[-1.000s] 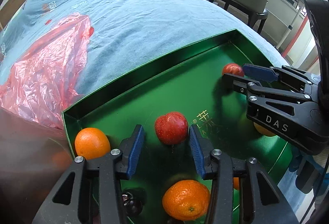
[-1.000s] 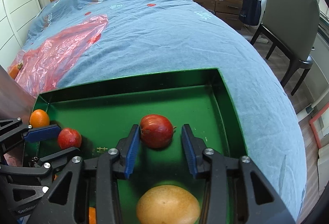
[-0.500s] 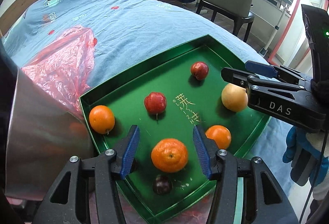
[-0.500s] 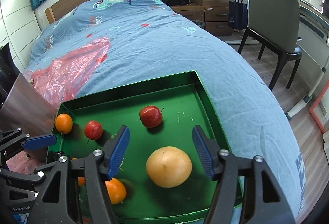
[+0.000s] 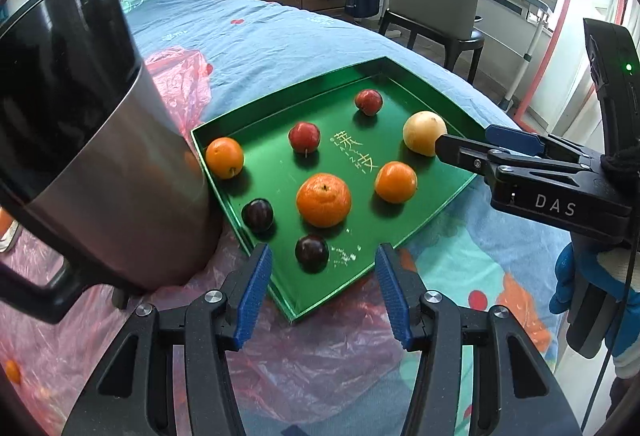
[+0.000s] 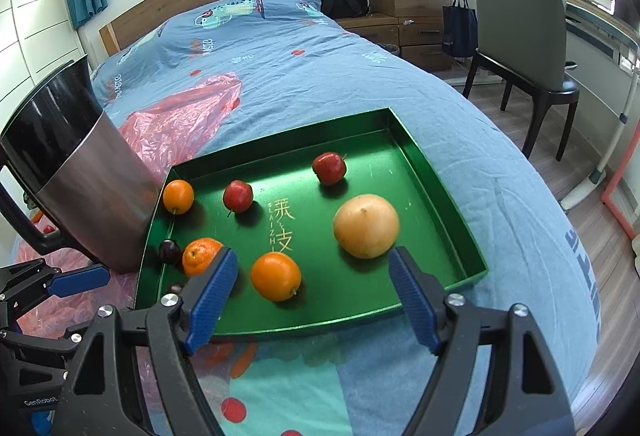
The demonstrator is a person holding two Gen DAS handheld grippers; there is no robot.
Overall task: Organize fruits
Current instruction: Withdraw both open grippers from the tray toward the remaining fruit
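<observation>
A bedroom: a bed under a blue printed cover (image 6: 280, 75), a wooden headboard, drawers and a grey chair (image 6: 516, 27) at the right. On the cover lies a shallow green tray (image 6: 448, 191) with a red plastic sheet (image 6: 188, 115) behind and beside it. From left to right: a tall steel container (image 5: 100, 163) stands against the tray's left edge. Inside the tray lie a small orange (image 5: 224, 157) in the left corner, two dark plums (image 5: 257, 215) (image 5: 311, 252), a red apple (image 5: 304, 137), a large mandarin (image 5: 323, 199) in the middle, a second red apple (image 5: 368, 101) near the far corner, another orange (image 5: 395, 181), and a pale yellow pear-like fruit (image 5: 424, 132) at the right side. My left gripper (image 5: 324, 290) hangs above the tray's near corner, its jaws parted and grasping nothing. My right gripper (image 6: 312, 294) hangs over the tray's near edge, its jaws opening, nothing between the blue pads (image 6: 412, 300); the second orange shows between them, lower down on the tray floor.
</observation>
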